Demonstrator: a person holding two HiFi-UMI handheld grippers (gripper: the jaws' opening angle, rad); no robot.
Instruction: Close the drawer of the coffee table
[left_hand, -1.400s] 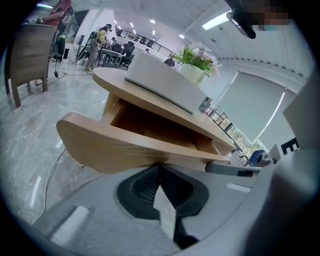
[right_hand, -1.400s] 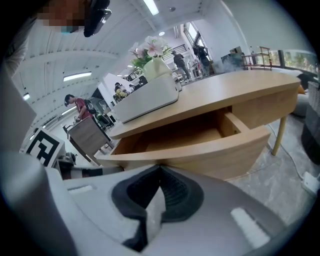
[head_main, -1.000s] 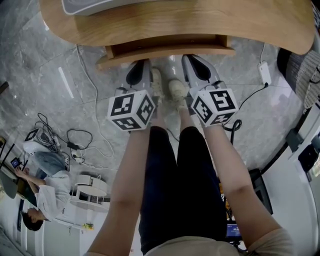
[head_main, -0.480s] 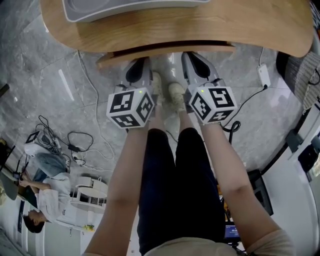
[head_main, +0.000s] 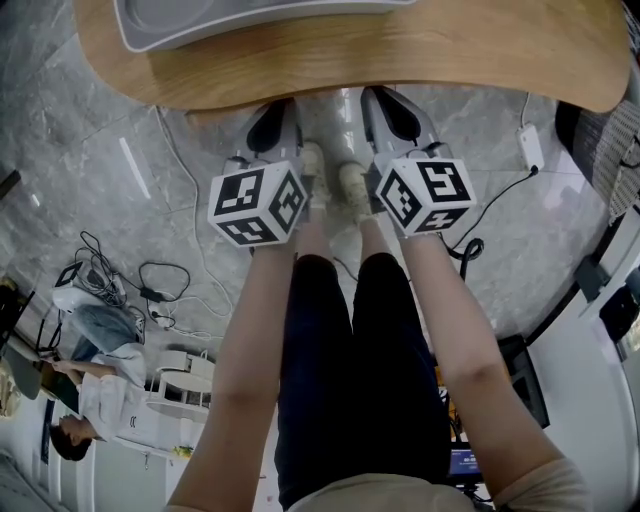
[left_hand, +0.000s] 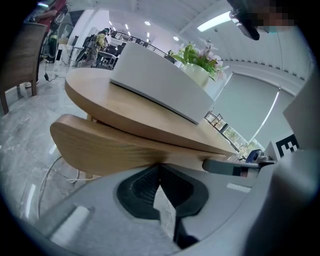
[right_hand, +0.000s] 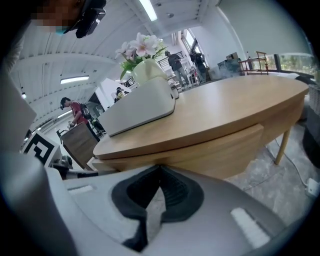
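The left gripper (left_hand: 160, 167) and the right gripper (right_hand: 160, 169) both have their jaws pinched together on nothing, blunt tips set side by side against the curved wooden front of the drawer (left_hand: 100, 150). From the head view the drawer shows only as a thin strip under the edge of the coffee table (head_main: 430, 55), so it looks nearly home. The last push wants equal pressure from both sides, straight along the runners, so the front does not skew and bind — and a gentle finish, since a grey tray (head_main: 200, 25) and a flower vase (right_hand: 145, 70) sit on top.
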